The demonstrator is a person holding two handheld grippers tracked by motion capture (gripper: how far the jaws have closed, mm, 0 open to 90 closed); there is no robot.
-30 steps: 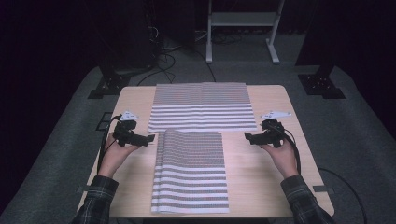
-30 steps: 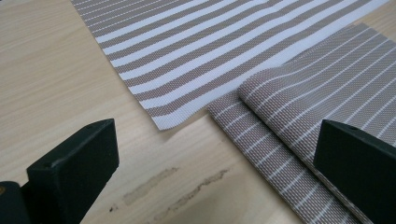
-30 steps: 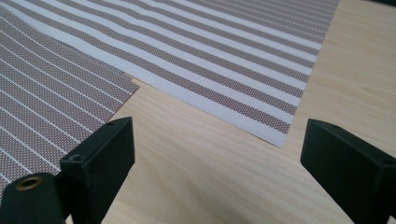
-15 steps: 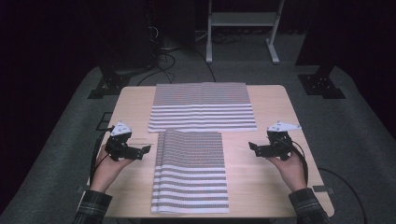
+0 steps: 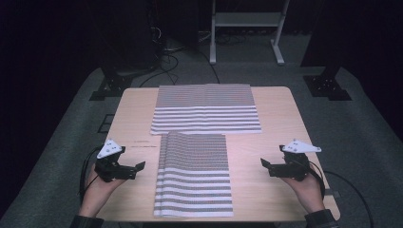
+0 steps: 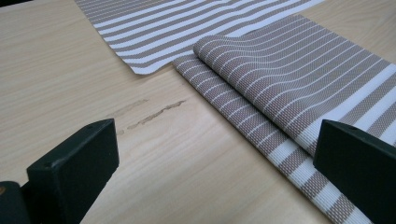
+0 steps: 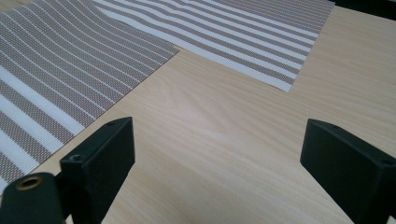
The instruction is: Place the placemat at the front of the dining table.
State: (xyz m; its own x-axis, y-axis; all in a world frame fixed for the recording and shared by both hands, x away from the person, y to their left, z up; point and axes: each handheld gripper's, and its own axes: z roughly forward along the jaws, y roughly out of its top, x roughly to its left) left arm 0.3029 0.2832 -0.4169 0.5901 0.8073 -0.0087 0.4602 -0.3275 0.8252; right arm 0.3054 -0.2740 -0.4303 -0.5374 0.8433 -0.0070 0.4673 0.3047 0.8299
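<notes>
Two brown-and-white striped woven placemats on the light wood worktop (image 5: 128,114). Near one, the folded striped woven placemat (image 5: 194,175), sits centre-near, long side running near-to-far, near edge close to the worktop's near edge; in the left gripper view (image 6: 299,88) its left side is a rounded fold with the upper layer lying a little inside the lower layer's edge. Far one, the flat striped woven placemat (image 5: 206,109), lies spread wide across the far half of the worktop, fine stripes toward its far edge and broad white bands on its near part. The folded mat's far edge touches or just overlaps the flat mat's near edge; can't tell which. Left gripper (image 5: 135,167) is over the near-left worktop, just left of the folded mat, pointing right toward it, jaws spread wide and holding nothing; its own view (image 6: 219,163) has bare wood under the left jaw and the mat's folded edge in front of the right jaw. Right gripper (image 5: 264,163) is over the near-right worktop, apart from the folded mat's right edge, pointing left, jaws also spread wide and empty; its own view (image 7: 217,168) has only bare wood between them. A hand is behind each gripper at the near edge. Beyond the worktop: dark grey carpeted floor (image 5: 71,142), black cables, a pale metal stand frame (image 5: 244,21) at the far side.
</notes>
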